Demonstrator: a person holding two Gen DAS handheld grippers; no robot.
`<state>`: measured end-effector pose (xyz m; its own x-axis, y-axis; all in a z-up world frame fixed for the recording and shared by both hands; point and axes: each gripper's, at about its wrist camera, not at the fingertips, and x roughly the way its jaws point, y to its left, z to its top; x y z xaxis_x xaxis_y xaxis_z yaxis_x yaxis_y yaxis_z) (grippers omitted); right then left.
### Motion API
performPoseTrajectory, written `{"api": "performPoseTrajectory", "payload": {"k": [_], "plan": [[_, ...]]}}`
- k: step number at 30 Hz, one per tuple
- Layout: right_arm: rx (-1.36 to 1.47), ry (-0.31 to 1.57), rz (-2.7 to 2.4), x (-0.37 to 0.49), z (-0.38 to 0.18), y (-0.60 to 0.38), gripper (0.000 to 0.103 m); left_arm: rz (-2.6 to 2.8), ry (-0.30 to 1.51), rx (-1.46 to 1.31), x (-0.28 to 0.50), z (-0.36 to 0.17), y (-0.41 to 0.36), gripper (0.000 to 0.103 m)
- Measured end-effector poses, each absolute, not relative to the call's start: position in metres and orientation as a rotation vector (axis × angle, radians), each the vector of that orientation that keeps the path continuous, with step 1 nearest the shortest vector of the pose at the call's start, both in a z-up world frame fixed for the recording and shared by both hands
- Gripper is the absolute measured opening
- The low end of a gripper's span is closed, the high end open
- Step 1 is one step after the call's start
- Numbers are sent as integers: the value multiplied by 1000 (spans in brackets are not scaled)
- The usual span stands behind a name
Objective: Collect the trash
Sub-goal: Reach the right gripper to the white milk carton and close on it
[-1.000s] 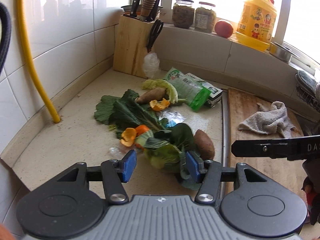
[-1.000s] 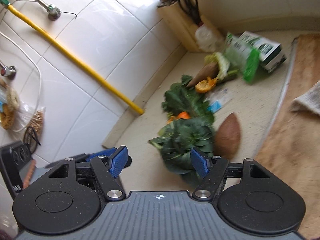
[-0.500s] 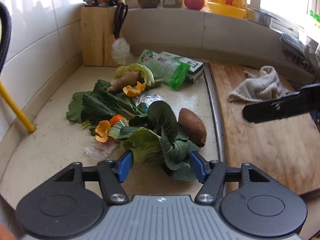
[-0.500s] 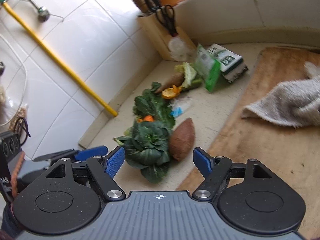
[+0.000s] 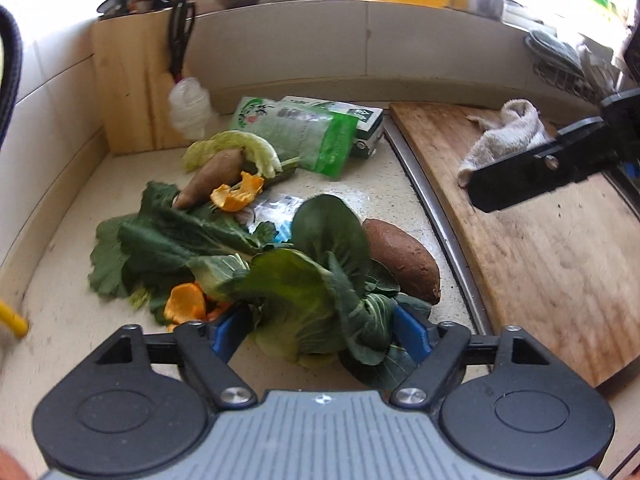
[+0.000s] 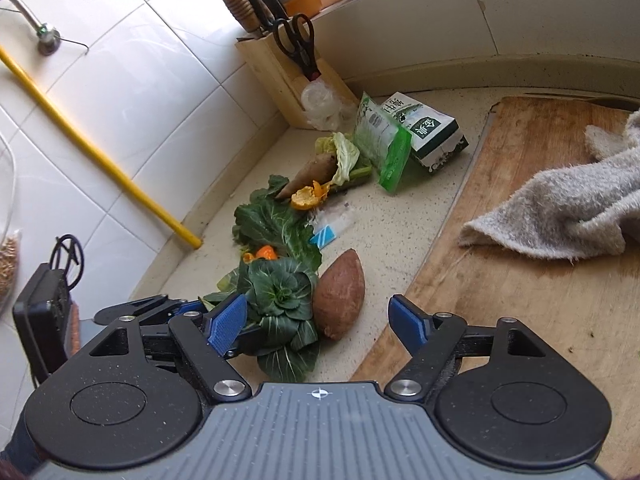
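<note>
A bok choy head (image 5: pixel 312 280) lies on the counter next to a brown sweet potato (image 5: pixel 400 264). My left gripper (image 5: pixel 320 332) is low over the bok choy with a blue pad on either side; its jaws are opening and the pads are not pressing. Behind lie flat greens (image 5: pixel 160 240), orange peels (image 5: pixel 236 196), a clear wrapper (image 5: pixel 276 210), a second sweet potato (image 5: pixel 210 178), a pale cabbage leaf (image 5: pixel 240 148), a green bag (image 5: pixel 304 136) and a carton (image 5: pixel 360 120). My right gripper (image 6: pixel 318 322) hovers open above the counter edge, holding nothing.
A wooden knife block (image 5: pixel 124 80) with scissors stands in the back corner, with crumpled clear plastic (image 5: pixel 190 106) against it. A wooden cutting board (image 5: pixel 540 248) carrying a grey towel (image 5: pixel 508 132) fills the right. A yellow pipe (image 6: pixel 96 152) runs down the tiled wall. Jars line the sill.
The left gripper came down and forward onto the bok choy, rolled level and spread its jaws wider. The right gripper's view swung toward the cutting board; its jaws widened slightly.
</note>
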<state>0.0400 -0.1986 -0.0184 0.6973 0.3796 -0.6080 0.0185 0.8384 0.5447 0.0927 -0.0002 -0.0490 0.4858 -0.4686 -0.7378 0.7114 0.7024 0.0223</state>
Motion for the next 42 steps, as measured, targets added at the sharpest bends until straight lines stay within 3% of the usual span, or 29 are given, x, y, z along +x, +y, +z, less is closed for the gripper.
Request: {"api": "performPoseTrajectory", "payload": {"k": [9, 26, 42], "plan": [[517, 818, 211, 69, -18, -183, 84, -779, 764, 345, 99, -48, 2, 67], [452, 806, 179, 138, -17, -204, 84, -843, 786, 73, 154, -2, 35, 67], [310, 758, 106, 200, -7, -229, 83, -851, 789, -52, 211, -3, 8, 67]]}}
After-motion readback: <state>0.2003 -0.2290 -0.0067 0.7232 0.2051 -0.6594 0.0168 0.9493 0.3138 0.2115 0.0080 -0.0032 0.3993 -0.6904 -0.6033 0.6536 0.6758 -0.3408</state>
